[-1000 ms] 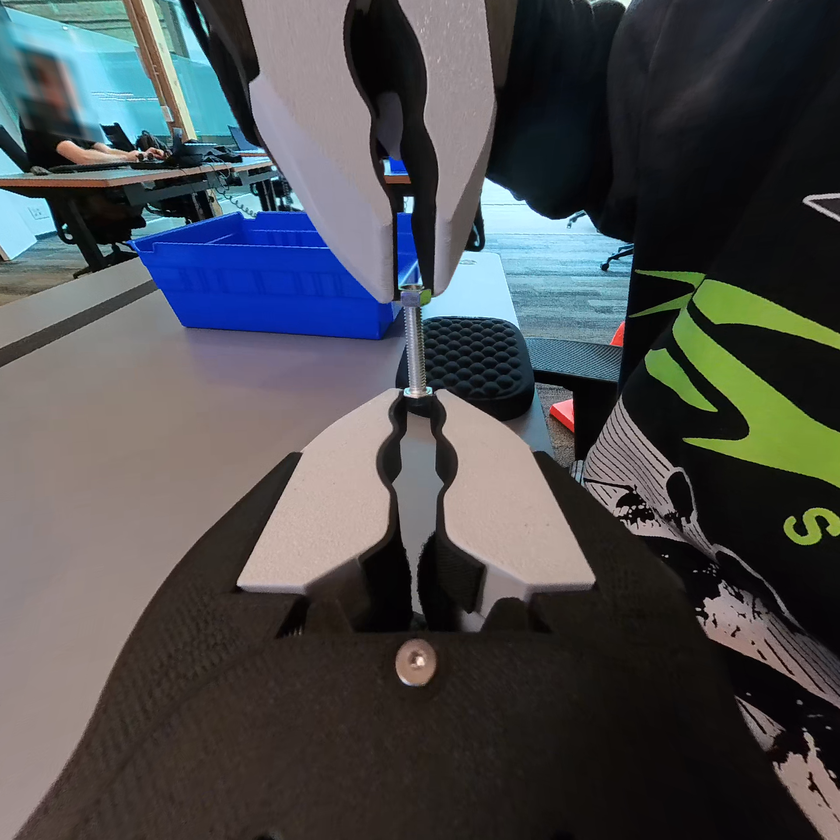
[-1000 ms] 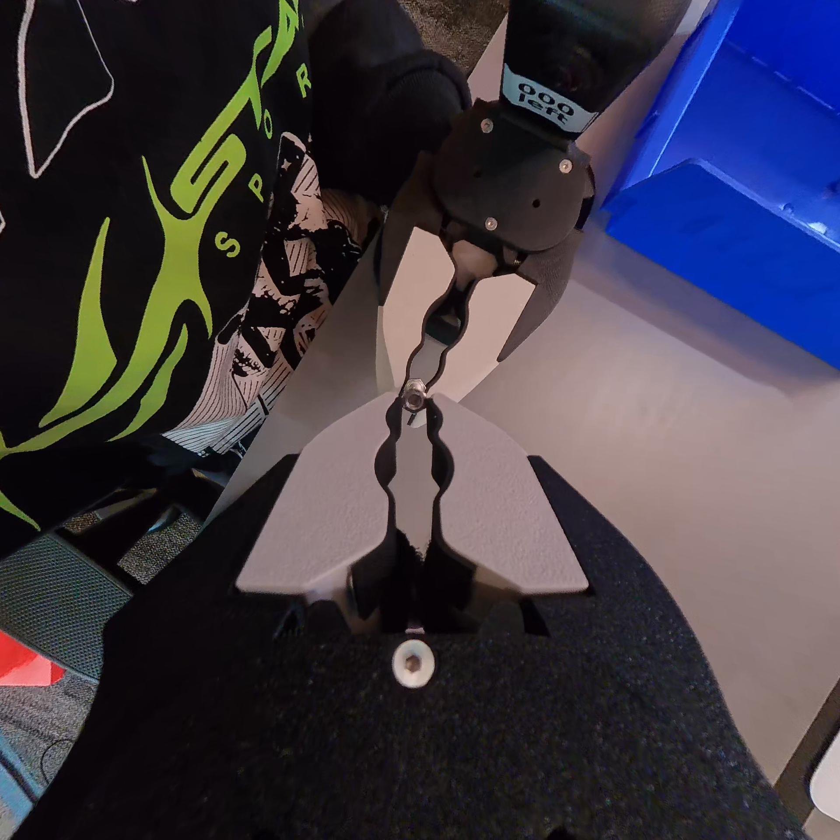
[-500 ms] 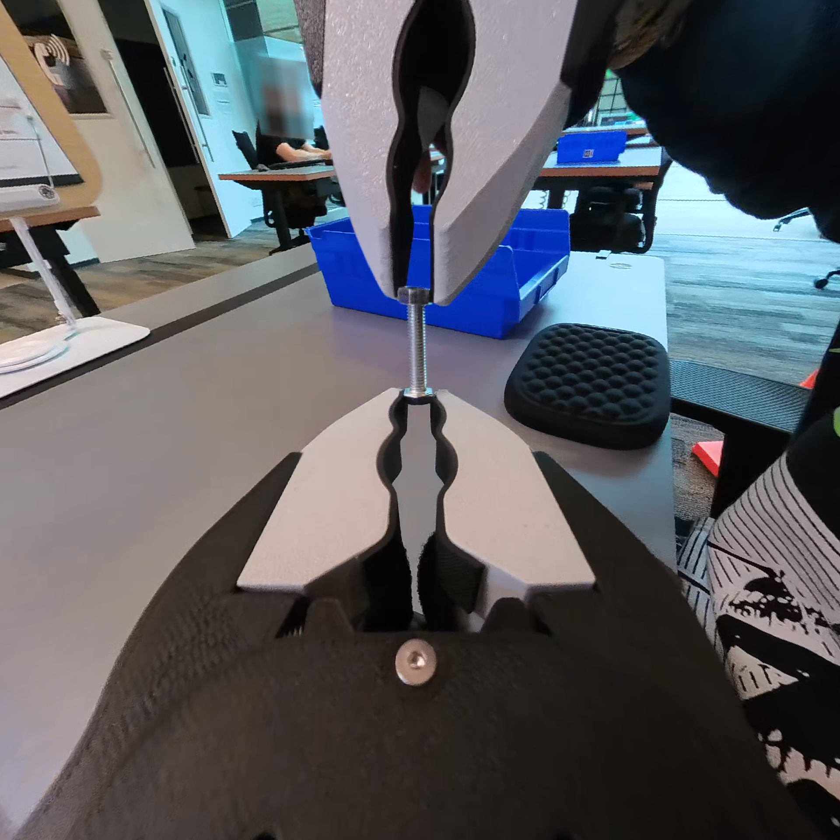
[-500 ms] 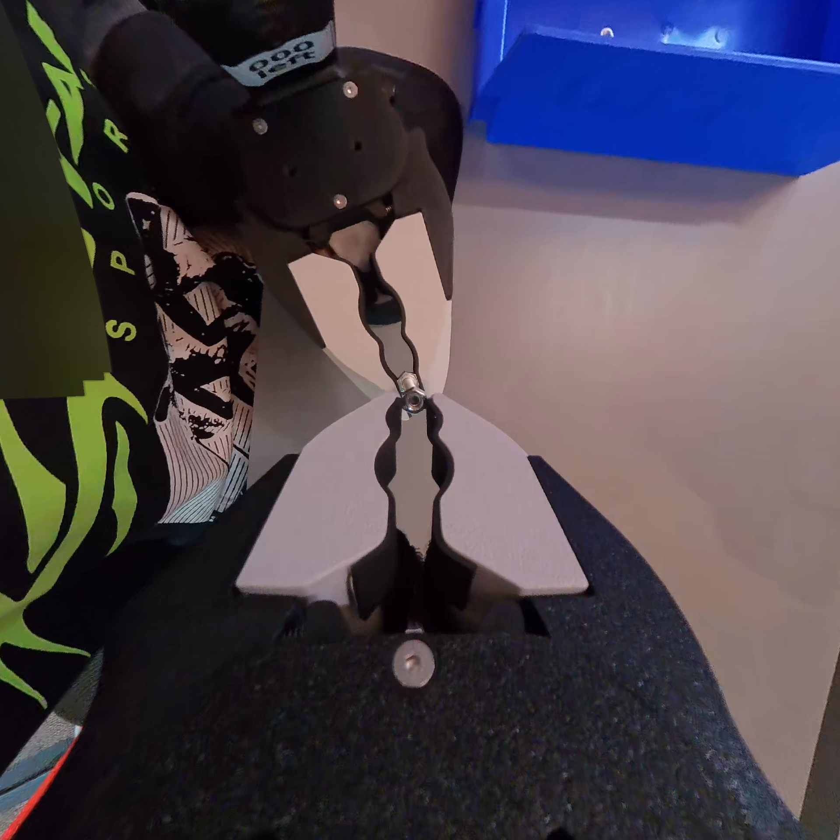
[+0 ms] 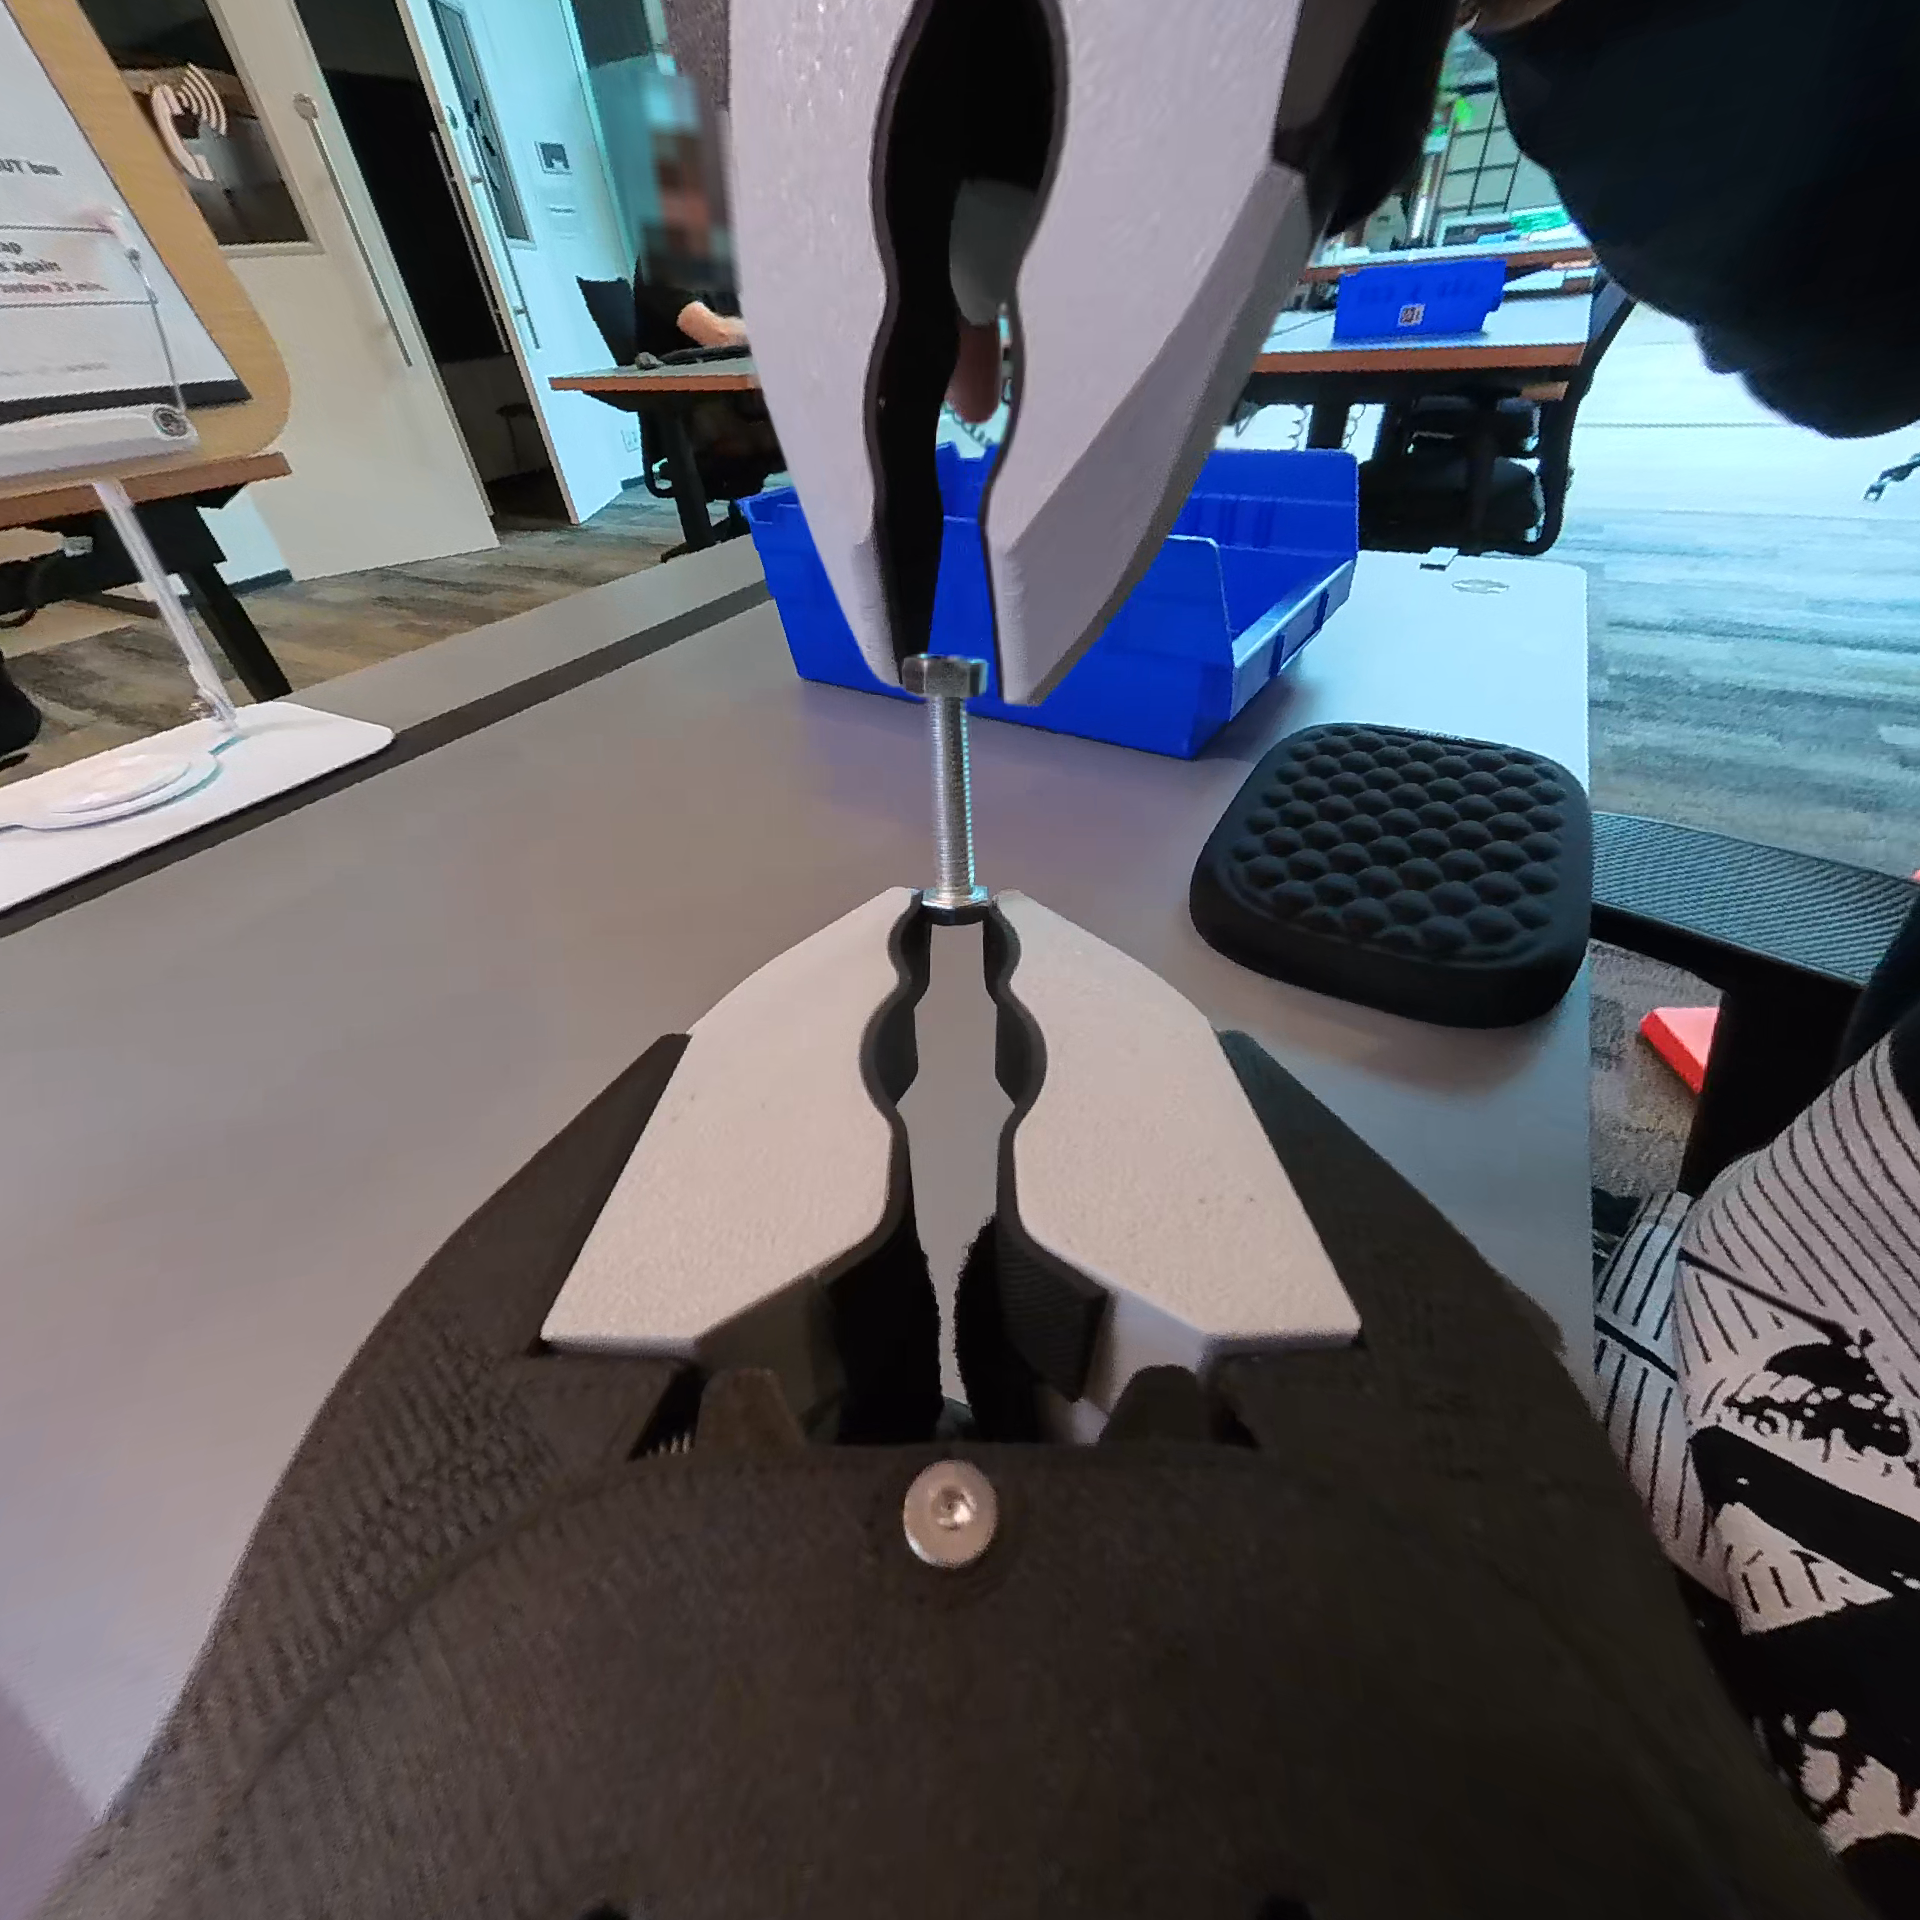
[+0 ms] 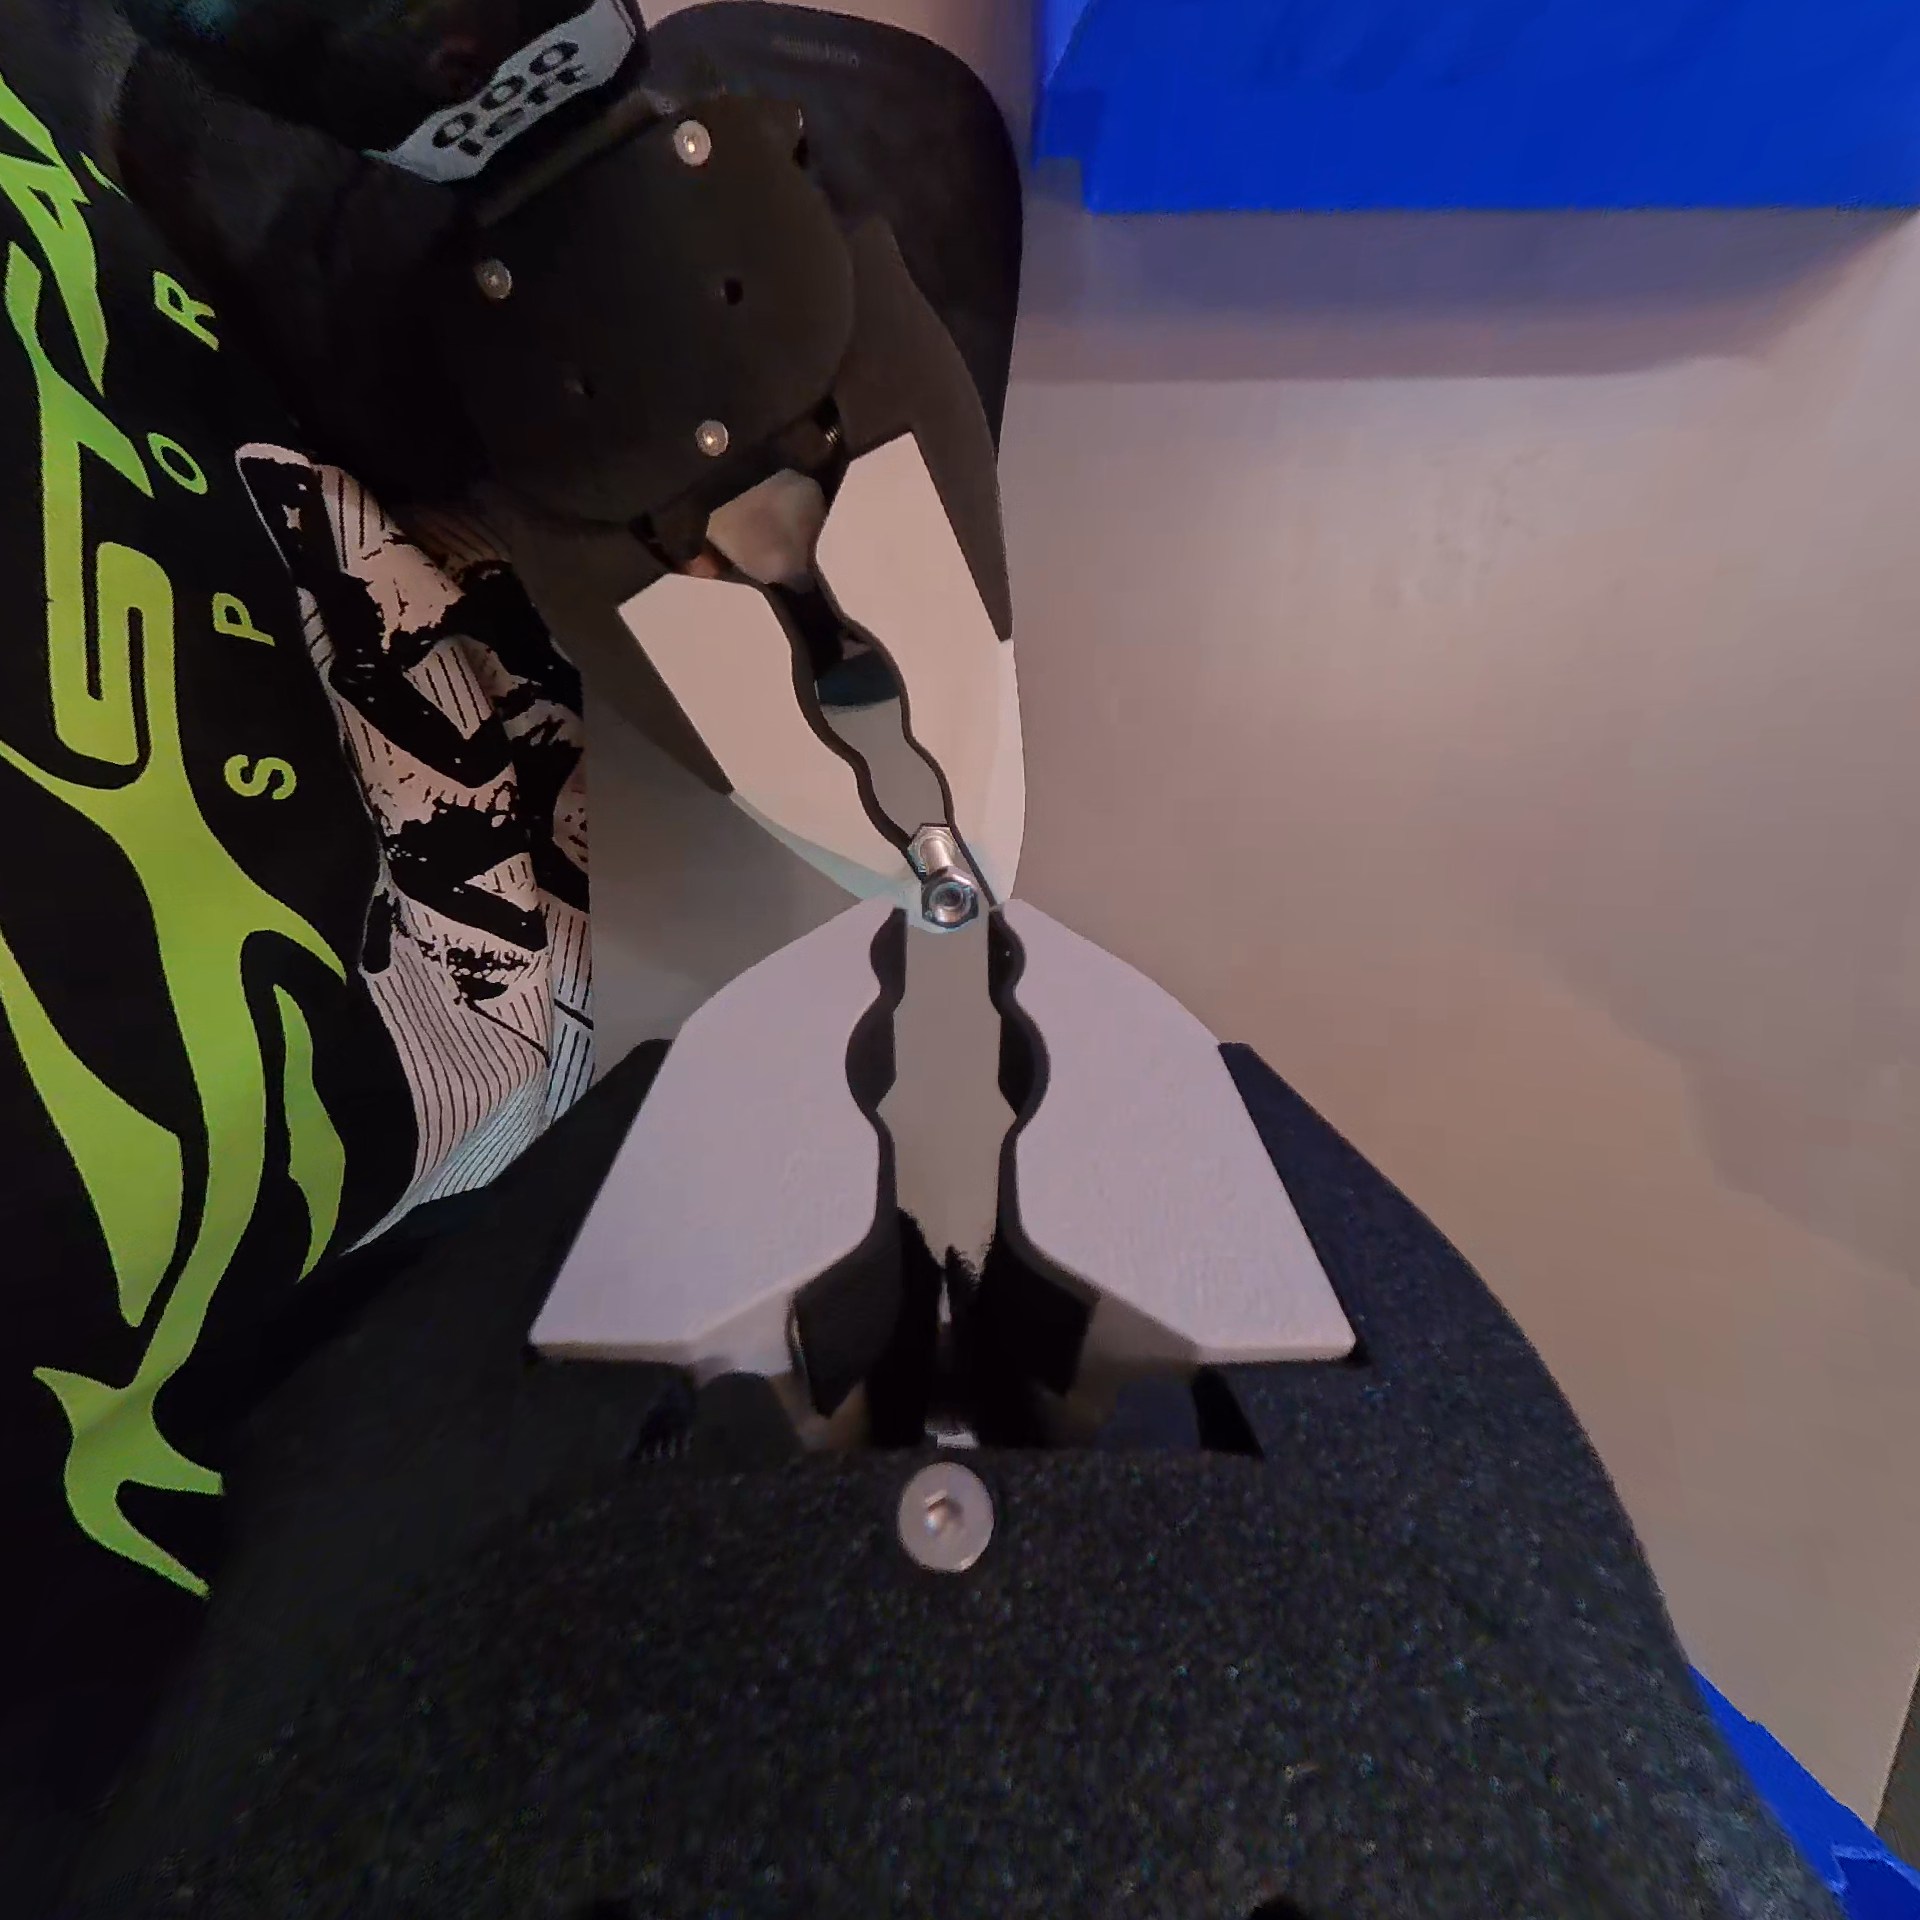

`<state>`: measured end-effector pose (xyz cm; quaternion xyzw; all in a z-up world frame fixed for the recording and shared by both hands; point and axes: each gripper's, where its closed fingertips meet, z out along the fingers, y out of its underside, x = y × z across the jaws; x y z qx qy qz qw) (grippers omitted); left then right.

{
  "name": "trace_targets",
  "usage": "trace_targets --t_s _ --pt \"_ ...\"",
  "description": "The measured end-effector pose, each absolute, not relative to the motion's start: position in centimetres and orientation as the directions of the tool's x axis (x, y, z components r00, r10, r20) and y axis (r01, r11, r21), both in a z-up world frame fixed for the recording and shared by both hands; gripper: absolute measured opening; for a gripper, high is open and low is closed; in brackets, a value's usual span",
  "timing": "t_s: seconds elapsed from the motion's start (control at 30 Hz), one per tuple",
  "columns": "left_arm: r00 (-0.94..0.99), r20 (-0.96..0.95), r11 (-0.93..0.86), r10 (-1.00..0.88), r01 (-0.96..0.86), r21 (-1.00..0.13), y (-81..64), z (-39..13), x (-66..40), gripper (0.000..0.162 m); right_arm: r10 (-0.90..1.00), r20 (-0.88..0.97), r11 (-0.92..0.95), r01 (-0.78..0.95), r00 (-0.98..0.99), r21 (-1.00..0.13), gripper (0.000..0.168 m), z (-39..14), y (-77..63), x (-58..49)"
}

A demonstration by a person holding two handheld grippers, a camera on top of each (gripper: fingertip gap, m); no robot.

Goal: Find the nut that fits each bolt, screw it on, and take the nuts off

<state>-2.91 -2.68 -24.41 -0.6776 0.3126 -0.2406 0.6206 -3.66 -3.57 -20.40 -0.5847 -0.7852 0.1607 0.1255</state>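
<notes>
Nut [image 5: 957, 902] is pinched by left tongs [image 5: 957, 914]; bolt [image 5: 952, 800] head is clamped by right tongs [image 6: 951, 906] above desk [image 5: 416, 935], blue bin [image 5: 1226, 623] behind.

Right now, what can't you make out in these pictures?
- Foot of the bolt, left wrist view: buried between the tips of the left tongs.
- How far the nut is threaded on, both views: too small, and pinched in the right tongs.
- What the bin holds, left wrist view: hidden by its wall and the right tongs.
- Shaft of the bolt, right wrist view: seen nearly end-on, mostly behind the nut.
</notes>
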Motion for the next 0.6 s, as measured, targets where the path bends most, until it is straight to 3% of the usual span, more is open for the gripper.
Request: trace_targets --t_s 0.2,0.33,0.4,0.5,0.6 --pt "0.684 -0.022 -0.035 -0.730 -0.069 -0.997 -2.7 -23.9 -3.3 0.010 0.966 0.010 0.226 0.825 -0.258 -0.518 0.039 -19.9 -3.6 -4.3" --pt "0.675 0.007 -0.037 -0.738 -0.031 -0.999 -2.8 -23.6 -3.5 0.010 0.977 -0.039 0.086 0.553 -0.211 -0.829 0.054 -18.8 -4.3 -6.1" --pt "0.671 0.023 -0.041 -0.741 -0.011 -0.999 -2.8 -23.5 -3.7 0.010 0.982 -0.087 -0.019 0.365 -0.169 -0.931 0.057 -18.5 -4.3 -6.6" --pt "0.673 0.032 -0.048 -0.739 -0.005 -0.999 -2.7 -23.5 -3.8 0.010 0.976 -0.172 -0.148 0.171 -0.131 -0.974 0.058 -18.6 -4.5 -7.0" --pt "0.680 0.028 -0.054 -0.733 -0.017 -0.998 -2.6 -23.6 -3.7 0.010 0.976 -0.182 -0.171 0.096 -0.119 -0.981 0.058 -18.7 -4.9 -7.2"
